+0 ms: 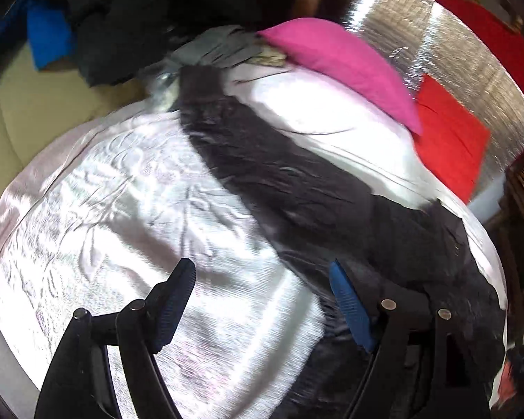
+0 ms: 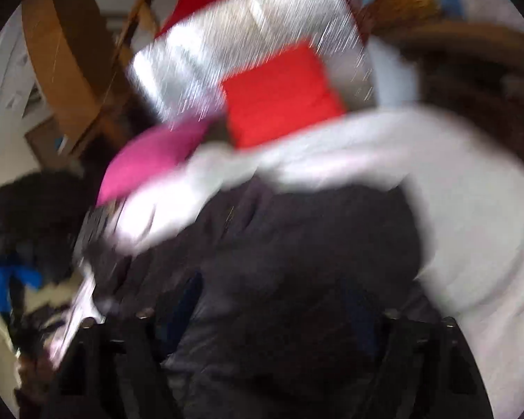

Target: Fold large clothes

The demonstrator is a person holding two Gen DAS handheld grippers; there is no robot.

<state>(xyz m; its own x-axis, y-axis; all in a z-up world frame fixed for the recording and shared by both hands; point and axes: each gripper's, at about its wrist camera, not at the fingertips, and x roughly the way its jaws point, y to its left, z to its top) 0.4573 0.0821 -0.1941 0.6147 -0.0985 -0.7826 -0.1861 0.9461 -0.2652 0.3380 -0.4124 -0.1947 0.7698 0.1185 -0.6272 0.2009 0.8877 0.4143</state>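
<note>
Left wrist view: dark garment (image 1: 297,188) limp, light, across white sheet (image 1: 122,181); left gripper (image 1: 262,279) spread, empty; edge best pinched.

near left: bare silver sheet (image 1: 122,202), wrinkled and flat, open to a gripper.
middle: dark garment (image 1: 279,181) lies in a diagonal band across the sheet.
far edge: pink pillow (image 1: 342,66) and red cushion (image 1: 450,136) block it.
far left: dark clothes pile (image 1: 129,24) crowds the corner.

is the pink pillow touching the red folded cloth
Touching, as the left wrist view shows it: the pink pillow's lower corner overlaps the red folded cloth's edge with no gap.
</note>
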